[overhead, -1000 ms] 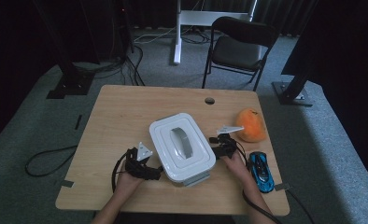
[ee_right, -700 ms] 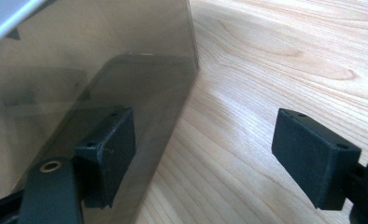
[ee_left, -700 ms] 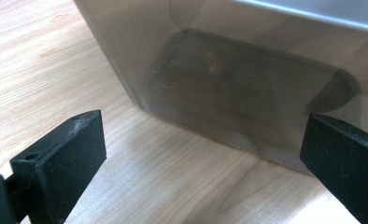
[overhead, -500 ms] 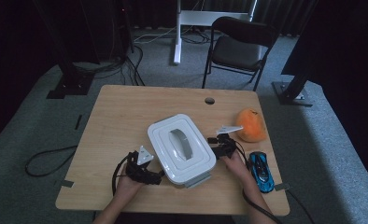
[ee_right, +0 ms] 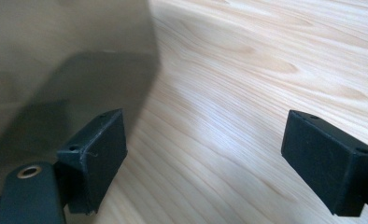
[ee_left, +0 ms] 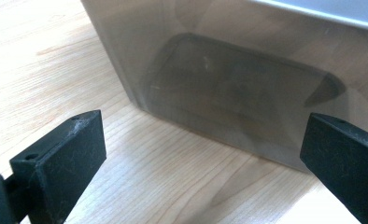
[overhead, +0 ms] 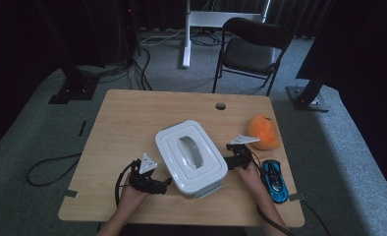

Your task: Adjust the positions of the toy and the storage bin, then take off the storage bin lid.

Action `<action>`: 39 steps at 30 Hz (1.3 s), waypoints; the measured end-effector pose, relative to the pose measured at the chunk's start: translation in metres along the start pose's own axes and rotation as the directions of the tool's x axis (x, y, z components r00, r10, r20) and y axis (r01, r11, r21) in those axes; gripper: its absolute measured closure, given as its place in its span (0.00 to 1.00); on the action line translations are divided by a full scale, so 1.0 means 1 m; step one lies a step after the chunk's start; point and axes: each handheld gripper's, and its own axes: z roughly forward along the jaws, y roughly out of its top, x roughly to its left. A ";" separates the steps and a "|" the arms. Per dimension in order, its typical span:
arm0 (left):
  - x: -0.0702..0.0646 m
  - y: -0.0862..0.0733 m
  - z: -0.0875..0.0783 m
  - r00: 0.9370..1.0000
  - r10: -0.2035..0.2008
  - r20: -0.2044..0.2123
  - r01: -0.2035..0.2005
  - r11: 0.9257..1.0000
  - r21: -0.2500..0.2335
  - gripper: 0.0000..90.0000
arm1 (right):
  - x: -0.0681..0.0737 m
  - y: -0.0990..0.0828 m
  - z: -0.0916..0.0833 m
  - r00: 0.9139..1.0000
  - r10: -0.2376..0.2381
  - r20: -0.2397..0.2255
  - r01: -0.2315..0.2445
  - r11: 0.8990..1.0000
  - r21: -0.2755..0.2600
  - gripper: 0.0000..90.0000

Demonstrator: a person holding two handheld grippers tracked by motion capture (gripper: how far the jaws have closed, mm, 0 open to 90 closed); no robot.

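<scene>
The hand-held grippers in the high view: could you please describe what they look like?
Both are black. The left hand-held gripper and right hand-held gripper each carry a grey three-cornered plate on top and trail a black cable. The gripper views show blocky black jaws with small screw holes. No sleeves are visible on the forearms.

Both forearms enter bottom centre of the high view; left tongs [overhead: 166,184] jaws wide open, right tongs [overhead: 229,161] jaws just opening, nothing between them.
</scene>
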 end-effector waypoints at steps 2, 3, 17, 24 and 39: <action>0.002 -0.001 -0.001 1.000 0.001 -0.003 -0.001 1.000 -0.002 0.01 | 0.000 -0.004 -0.001 1.000 0.000 0.019 0.000 1.000 0.008 0.15; 0.003 -0.003 -0.003 1.000 0.004 -0.004 -0.004 1.000 -0.013 0.01 | -0.001 -0.007 -0.002 1.000 0.004 0.017 -0.004 1.000 0.011 0.15; 0.047 -0.031 -0.034 0.996 -0.067 0.054 0.066 0.998 0.025 0.01 | 0.005 -0.036 -0.014 0.994 -0.019 0.107 0.013 0.998 0.059 0.15; 0.074 -0.043 -0.057 0.990 -0.144 0.002 0.144 0.990 0.001 0.01 | 0.008 -0.045 -0.019 0.990 -0.041 0.134 0.029 0.995 0.091 0.15; 0.089 -0.049 -0.089 0.979 -0.194 -0.068 0.197 0.980 0.026 0.01 | 0.009 -0.047 -0.020 0.981 -0.055 0.185 0.035 0.993 0.110 0.13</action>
